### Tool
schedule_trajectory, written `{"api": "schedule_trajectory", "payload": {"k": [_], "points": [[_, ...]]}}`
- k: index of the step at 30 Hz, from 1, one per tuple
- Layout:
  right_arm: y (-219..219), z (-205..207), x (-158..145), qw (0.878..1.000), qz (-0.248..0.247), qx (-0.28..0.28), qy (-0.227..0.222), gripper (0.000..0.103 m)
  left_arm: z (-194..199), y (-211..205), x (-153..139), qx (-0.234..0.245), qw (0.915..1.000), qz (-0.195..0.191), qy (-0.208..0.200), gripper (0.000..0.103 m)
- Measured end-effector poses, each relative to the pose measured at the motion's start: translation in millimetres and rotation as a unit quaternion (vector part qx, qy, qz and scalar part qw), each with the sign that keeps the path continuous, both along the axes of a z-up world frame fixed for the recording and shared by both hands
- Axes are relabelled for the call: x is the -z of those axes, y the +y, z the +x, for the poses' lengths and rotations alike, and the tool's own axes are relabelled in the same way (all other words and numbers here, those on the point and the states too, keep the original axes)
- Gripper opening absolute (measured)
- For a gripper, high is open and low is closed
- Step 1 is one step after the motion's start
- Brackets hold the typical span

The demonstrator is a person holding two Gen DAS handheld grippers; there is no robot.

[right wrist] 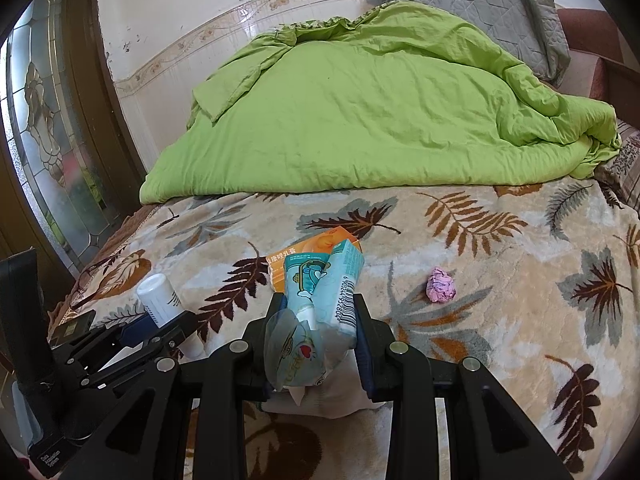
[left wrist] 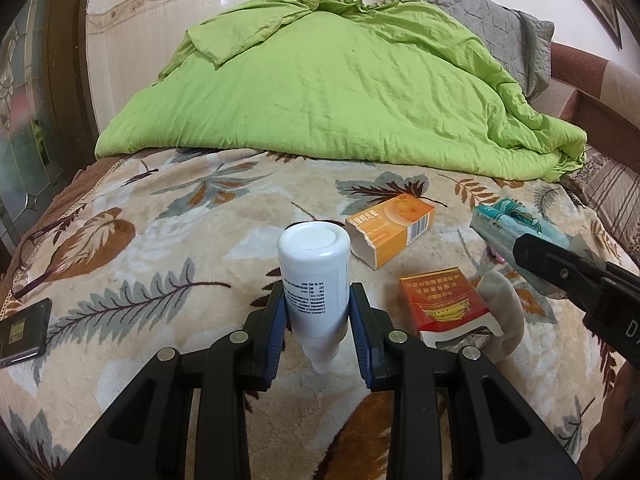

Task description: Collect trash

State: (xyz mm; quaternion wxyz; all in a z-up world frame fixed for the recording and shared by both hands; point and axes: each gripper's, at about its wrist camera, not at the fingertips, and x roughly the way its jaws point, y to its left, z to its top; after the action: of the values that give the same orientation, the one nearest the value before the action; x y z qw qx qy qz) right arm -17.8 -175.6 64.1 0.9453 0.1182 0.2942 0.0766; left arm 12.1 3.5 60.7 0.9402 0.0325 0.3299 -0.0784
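Note:
My left gripper [left wrist: 318, 304] is shut on a white plastic bottle [left wrist: 314, 272], held upside down, nozzle toward the camera, above the leaf-patterned blanket. An orange carton [left wrist: 390, 228] lies just beyond it, and a red cigarette pack [left wrist: 444, 304] lies to the right, beside a grey sock [left wrist: 506, 312]. My right gripper [right wrist: 318, 316] is shut on a teal tissue packet [right wrist: 328, 284], which also shows in the left wrist view [left wrist: 508, 224]. A crumpled pink paper ball [right wrist: 441, 284] lies on the blanket to the right of it.
A green duvet [left wrist: 340, 92] is heaped across the far half of the bed, with a grey pillow [left wrist: 480, 16] behind it. Glasses [left wrist: 36, 252] and a dark phone [left wrist: 24, 332] lie at the blanket's left edge. A glass door [right wrist: 48, 128] stands to the left.

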Motion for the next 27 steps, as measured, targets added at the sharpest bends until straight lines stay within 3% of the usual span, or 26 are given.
{"api": "schedule_trajectory", "payload": {"k": [14,27], "points": [[3,-4,-4,1.0,0.004,-0.001,-0.007,0.034,-15,-4,-13,0.002,0.9998,-0.012,-0.016,0.029],[-5,-54,-17,1.0,0.005,0.015,-0.026,0.034,-63,-7,-26,-0.003,0.9991,-0.006,-0.042,0.03]]}}
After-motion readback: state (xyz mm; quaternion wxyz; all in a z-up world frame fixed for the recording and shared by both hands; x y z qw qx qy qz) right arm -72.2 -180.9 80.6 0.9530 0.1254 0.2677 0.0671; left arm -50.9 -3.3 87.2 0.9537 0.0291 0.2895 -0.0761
